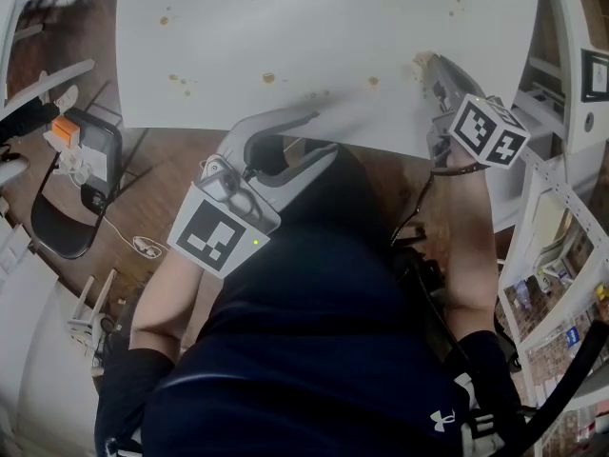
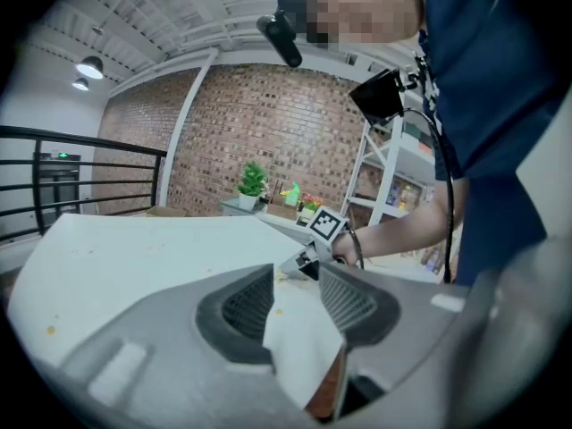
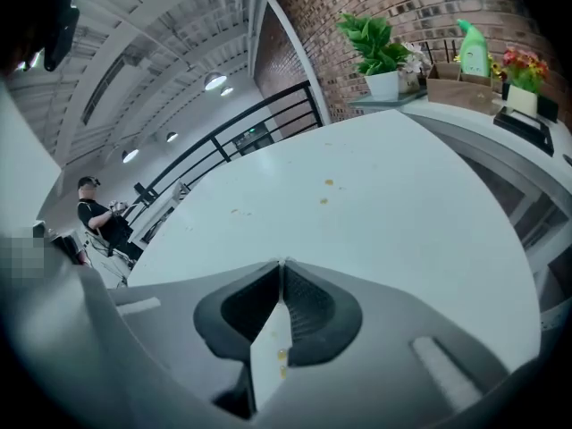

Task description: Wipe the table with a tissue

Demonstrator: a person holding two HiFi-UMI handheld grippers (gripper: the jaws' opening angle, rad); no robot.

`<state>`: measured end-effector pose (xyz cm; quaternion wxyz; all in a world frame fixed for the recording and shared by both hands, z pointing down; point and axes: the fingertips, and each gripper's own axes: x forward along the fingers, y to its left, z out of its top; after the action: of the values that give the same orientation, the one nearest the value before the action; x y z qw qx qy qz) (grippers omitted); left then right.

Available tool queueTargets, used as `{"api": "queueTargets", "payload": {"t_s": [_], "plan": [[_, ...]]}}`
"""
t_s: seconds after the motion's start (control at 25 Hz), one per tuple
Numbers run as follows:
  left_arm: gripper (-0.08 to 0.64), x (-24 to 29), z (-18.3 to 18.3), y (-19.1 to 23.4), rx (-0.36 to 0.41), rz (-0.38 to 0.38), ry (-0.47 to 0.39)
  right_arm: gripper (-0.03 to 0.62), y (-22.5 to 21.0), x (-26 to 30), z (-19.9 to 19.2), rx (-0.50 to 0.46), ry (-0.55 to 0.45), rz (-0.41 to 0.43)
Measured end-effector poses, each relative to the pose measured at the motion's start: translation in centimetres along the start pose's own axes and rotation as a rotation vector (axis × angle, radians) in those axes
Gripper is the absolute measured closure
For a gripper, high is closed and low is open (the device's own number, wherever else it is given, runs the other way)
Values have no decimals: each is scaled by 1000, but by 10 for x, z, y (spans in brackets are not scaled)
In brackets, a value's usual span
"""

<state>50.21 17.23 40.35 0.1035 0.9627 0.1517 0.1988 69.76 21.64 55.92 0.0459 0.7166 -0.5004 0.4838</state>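
Note:
The white table [image 1: 333,27] carries several brown stains [image 1: 268,77], most of them near its front edge. My right gripper [image 1: 425,62] rests tip-down on the table at the right. Its jaws are shut on a small crumpled, soiled tissue [image 1: 419,63]. In the right gripper view the right gripper [image 3: 280,263] has its tips together over the white top. My left gripper [image 1: 325,133] hangs at the table's front edge, left of the right one, open with nothing held. In the left gripper view the left gripper [image 2: 295,271] shows only table and the right gripper [image 2: 286,273] through the gap.
A black chair [image 1: 67,208] and an orange-and-white device [image 1: 67,131] stand on the wooden floor at the left. White shelving [image 1: 571,84] flanks the table's right side. A potted plant [image 3: 380,47] and a green bottle [image 3: 472,47] sit on a counter beyond the table.

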Motion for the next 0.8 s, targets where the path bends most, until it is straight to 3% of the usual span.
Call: {"api": "queueTargets", "payload": {"t_s": [0.12,0.8], "plan": [[400,-2,-1,-2,-3,1,0,571,10,6,-1,-4,17,31],[400,10,3,-19,22,-54,12,572,9,-14,-43,-5,79,17]]}}
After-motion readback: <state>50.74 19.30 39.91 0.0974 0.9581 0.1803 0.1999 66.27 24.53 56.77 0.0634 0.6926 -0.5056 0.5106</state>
